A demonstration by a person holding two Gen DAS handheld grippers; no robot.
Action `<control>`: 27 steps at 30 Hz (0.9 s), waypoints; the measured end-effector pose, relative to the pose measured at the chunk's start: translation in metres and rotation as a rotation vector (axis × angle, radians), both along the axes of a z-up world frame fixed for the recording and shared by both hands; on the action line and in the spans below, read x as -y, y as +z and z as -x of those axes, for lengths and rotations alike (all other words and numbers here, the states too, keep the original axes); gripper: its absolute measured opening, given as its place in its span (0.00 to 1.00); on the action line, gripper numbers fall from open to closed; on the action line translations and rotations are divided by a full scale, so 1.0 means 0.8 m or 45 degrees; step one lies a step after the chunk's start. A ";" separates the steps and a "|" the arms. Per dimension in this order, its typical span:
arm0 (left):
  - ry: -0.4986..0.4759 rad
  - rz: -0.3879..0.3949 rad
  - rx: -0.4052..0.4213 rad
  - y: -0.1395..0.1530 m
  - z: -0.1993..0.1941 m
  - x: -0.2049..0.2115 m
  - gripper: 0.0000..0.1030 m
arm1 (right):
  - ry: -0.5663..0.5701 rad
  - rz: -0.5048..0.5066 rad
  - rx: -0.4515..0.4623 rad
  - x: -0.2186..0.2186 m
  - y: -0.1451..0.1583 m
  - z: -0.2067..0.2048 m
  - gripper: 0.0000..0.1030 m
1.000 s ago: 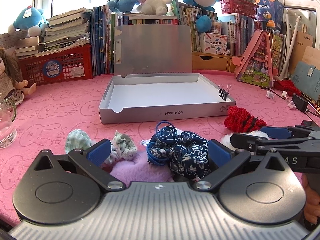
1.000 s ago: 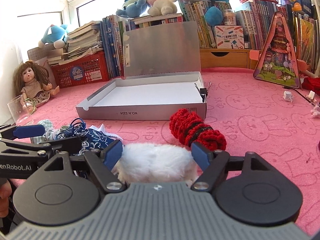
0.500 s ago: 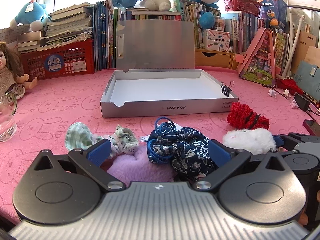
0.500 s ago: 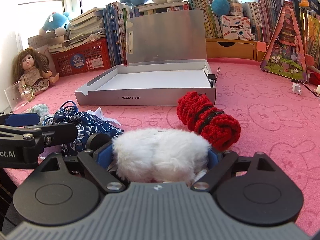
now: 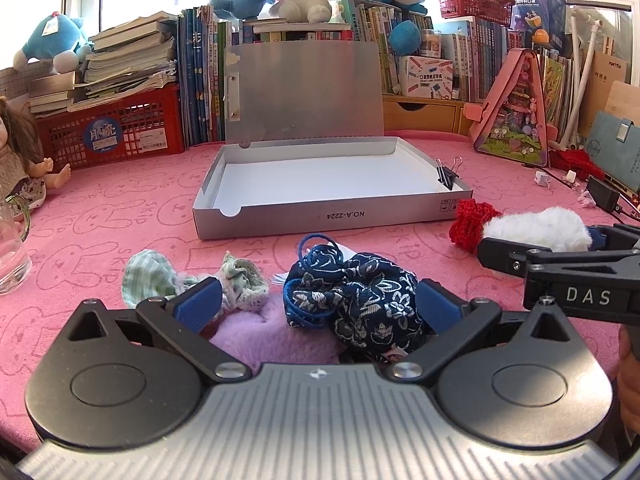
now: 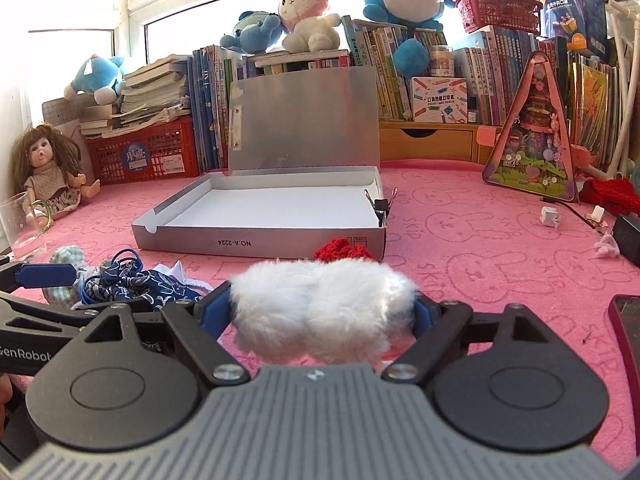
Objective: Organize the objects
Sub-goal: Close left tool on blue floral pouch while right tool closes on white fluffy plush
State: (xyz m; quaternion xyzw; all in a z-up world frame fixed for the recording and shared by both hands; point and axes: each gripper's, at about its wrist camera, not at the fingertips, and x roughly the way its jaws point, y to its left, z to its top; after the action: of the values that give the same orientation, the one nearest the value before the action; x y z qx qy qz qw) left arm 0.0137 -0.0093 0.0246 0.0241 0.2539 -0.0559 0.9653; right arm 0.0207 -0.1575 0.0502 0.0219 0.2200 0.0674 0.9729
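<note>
An open silver box point(image 5: 332, 218) point(image 6: 260, 242) with a raised lid lies on the pink cloth, empty but for a binder clip point(image 5: 447, 172). My right gripper point(image 6: 322, 310) is shut on a white fluffy scrunchie point(image 6: 320, 308), held above the cloth; it shows in the left wrist view point(image 5: 540, 226). A red knitted scrunchie point(image 5: 470, 226) point(image 6: 344, 251) lies behind it. My left gripper point(image 5: 318, 304) is open around a navy floral scrunchie point(image 5: 356, 300) and a purple fluffy one point(image 5: 276, 336). A green checked scrunchie point(image 5: 150, 280) lies to their left.
A glass cup point(image 5: 10, 248) and a doll point(image 6: 48, 176) are at the left. A red crate point(image 5: 112, 134), books and plush toys line the back. A pink triangular toy point(image 6: 534, 148), cables and small white bits point(image 6: 550, 216) are at the right.
My right gripper closed on the white fluffy scrunchie and lifted it off the cloth. The left gripper stayed open over the navy and purple scrunchies.
</note>
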 end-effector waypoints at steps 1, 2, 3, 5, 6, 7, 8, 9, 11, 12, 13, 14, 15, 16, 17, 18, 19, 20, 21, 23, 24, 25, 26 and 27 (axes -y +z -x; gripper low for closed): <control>-0.007 -0.016 0.005 -0.002 -0.001 0.004 1.00 | -0.008 0.007 0.003 0.003 0.001 0.003 0.82; -0.011 -0.038 0.004 -0.004 -0.004 0.008 1.00 | -0.018 0.012 0.002 0.006 0.001 0.005 0.82; -0.009 -0.064 -0.004 -0.008 -0.008 0.014 1.00 | -0.035 0.020 -0.002 0.008 0.001 0.006 0.82; -0.016 -0.100 -0.013 -0.014 -0.014 0.022 1.00 | -0.050 0.017 -0.009 0.014 0.000 0.007 0.82; -0.028 -0.114 -0.011 -0.017 -0.017 0.028 1.00 | -0.059 0.012 -0.014 0.017 -0.001 0.008 0.83; -0.042 -0.124 -0.007 -0.019 -0.019 0.033 1.00 | -0.065 0.010 -0.018 0.019 -0.002 0.008 0.83; -0.053 -0.133 -0.003 -0.020 -0.020 0.037 1.00 | -0.071 0.008 -0.021 0.021 -0.002 0.009 0.83; -0.068 -0.148 0.003 -0.022 -0.022 0.044 1.00 | -0.078 0.008 -0.022 0.022 -0.003 0.009 0.83; -0.083 -0.180 0.012 -0.025 -0.025 0.053 1.00 | -0.087 0.003 -0.025 0.025 -0.004 0.009 0.83; -0.081 -0.205 0.018 -0.026 -0.027 0.058 1.00 | -0.090 0.001 -0.028 0.026 -0.005 0.009 0.83; -0.076 -0.224 0.027 -0.026 -0.028 0.060 1.00 | -0.093 -0.001 -0.029 0.027 -0.005 0.009 0.83; -0.071 -0.239 0.036 -0.026 -0.028 0.061 1.00 | -0.095 -0.004 -0.031 0.027 -0.006 0.009 0.83; -0.067 -0.251 0.045 -0.026 -0.027 0.061 1.00 | -0.094 -0.008 -0.033 0.028 -0.007 0.009 0.83; -0.062 -0.263 0.050 -0.027 -0.026 0.060 1.00 | -0.094 -0.012 -0.035 0.028 -0.007 0.009 0.83; -0.057 -0.271 0.051 -0.028 -0.025 0.060 1.00 | -0.094 -0.016 -0.038 0.028 -0.009 0.010 0.83; -0.052 -0.278 0.050 -0.029 -0.026 0.059 1.00 | -0.092 -0.019 -0.041 0.028 -0.009 0.010 0.83; -0.047 -0.276 0.048 -0.030 -0.026 0.058 1.00 | -0.091 -0.024 -0.044 0.028 -0.010 0.010 0.83; -0.042 -0.271 0.046 -0.031 -0.027 0.057 1.00 | -0.089 -0.028 -0.049 0.027 -0.011 0.009 0.83; -0.036 -0.263 0.042 -0.031 -0.027 0.055 1.00 | -0.087 -0.031 -0.053 0.027 -0.012 0.008 0.83; -0.029 -0.268 0.047 -0.032 -0.028 0.056 1.00 | -0.080 -0.032 -0.054 0.024 -0.013 0.009 0.83; -0.028 -0.277 0.053 -0.033 -0.027 0.056 1.00 | -0.077 -0.032 -0.053 0.023 -0.013 0.009 0.83; -0.024 -0.284 0.058 -0.033 -0.025 0.057 1.00 | -0.074 -0.032 -0.053 0.023 -0.013 0.010 0.83; -0.016 -0.289 0.063 -0.032 -0.025 0.057 1.00 | -0.072 -0.033 -0.054 0.023 -0.013 0.010 0.83; -0.004 -0.289 0.070 -0.030 -0.023 0.056 1.00 | -0.072 -0.037 -0.053 0.022 -0.013 0.009 0.83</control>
State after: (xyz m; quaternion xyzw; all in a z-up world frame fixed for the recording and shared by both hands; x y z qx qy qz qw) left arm 0.0323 -0.0543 0.0004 0.1353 0.2321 -0.0276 0.9628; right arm 0.0132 -0.1750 0.0401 0.0435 0.2386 0.0425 0.9692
